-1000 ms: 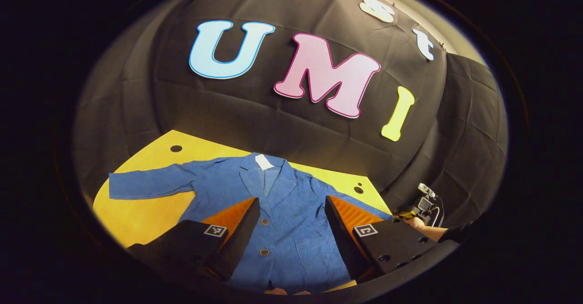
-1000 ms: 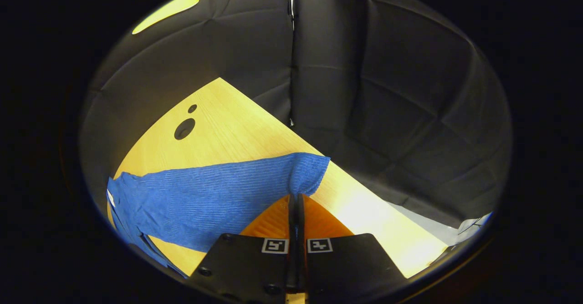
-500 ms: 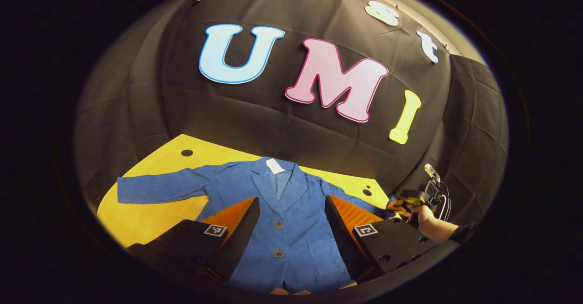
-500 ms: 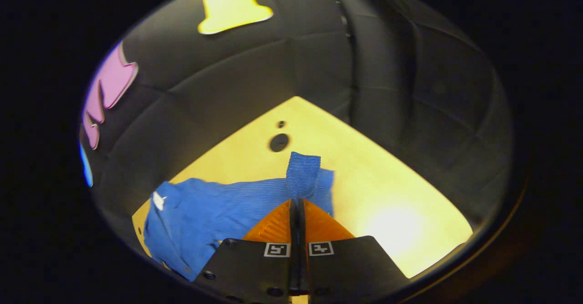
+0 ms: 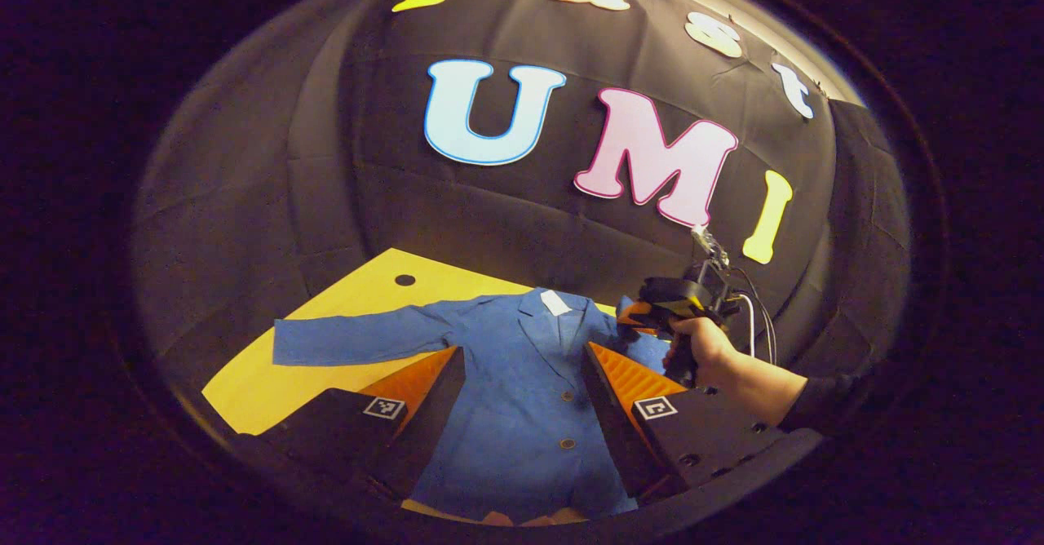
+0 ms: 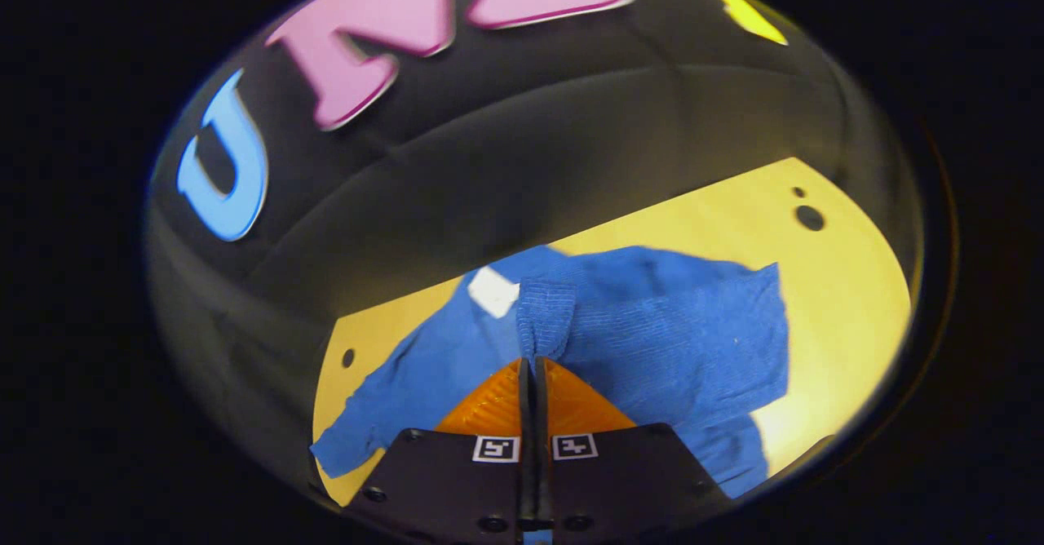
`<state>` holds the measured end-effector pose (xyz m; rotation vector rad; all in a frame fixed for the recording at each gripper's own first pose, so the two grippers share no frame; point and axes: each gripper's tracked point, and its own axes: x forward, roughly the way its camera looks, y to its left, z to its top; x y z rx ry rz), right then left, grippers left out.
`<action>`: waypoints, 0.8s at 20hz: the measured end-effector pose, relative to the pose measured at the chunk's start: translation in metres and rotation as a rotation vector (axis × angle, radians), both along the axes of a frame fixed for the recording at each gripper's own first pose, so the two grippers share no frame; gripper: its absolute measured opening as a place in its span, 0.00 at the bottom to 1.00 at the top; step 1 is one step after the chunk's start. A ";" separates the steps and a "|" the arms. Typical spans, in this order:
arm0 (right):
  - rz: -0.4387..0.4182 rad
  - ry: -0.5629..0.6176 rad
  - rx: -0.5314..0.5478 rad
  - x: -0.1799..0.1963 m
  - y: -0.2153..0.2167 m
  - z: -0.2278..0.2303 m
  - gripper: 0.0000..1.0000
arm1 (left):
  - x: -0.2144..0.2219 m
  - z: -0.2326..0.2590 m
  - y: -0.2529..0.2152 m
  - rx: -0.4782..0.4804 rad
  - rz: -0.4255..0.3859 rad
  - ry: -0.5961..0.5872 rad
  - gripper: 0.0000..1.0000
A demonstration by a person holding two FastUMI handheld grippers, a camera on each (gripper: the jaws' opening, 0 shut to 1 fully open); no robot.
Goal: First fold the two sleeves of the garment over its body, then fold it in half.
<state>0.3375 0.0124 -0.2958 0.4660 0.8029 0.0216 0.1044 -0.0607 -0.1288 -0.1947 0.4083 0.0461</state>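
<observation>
On the yellow table (image 5: pixel 359 288) in the left gripper view, the blue jacket (image 5: pixel 522 414) lies flat, buttons up. The left gripper (image 5: pixel 522 382) hangs over it, fingers wide apart, holding nothing. Its fingers hide parts of the jacket. Farther right, a hand (image 5: pixel 703 351) holds the right gripper (image 5: pixel 632 321) above the jacket's shoulder.

In the right gripper view, the right gripper (image 6: pixel 532 361) is pinched tight on the sleeve (image 6: pixel 545 316). The jacket (image 6: pixel 685 325) beneath is blurry.

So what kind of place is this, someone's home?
Probably a recording booth rather than a home: black cloth walls, one bare wooden table with a blue jacket, and a hand holding a gripper.
</observation>
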 end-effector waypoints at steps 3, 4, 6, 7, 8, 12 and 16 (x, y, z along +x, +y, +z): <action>0.133 0.009 -0.006 0.013 0.098 -0.024 0.00 | -0.026 -0.004 0.045 0.026 0.086 0.005 0.84; 0.152 0.024 -0.026 0.016 0.121 -0.035 0.00 | -0.034 -0.006 0.059 0.022 0.118 0.009 0.84; 0.156 0.069 -0.057 0.010 0.152 -0.053 0.00 | -0.046 -0.012 0.083 -0.003 0.177 0.020 0.84; 0.169 0.071 -0.060 0.007 0.170 -0.062 0.14 | -0.052 -0.016 0.096 -0.017 0.208 0.024 0.84; 0.178 0.060 -0.084 0.004 0.178 -0.063 0.11 | -0.055 -0.020 0.109 -0.028 0.235 0.026 0.84; 0.184 -0.039 -0.187 0.003 0.165 -0.047 0.84 | -0.055 -0.044 0.159 -0.042 0.303 0.023 0.84; 0.159 -0.234 -0.270 0.001 0.132 0.002 0.98 | -0.030 -0.075 0.231 0.015 0.384 0.050 0.85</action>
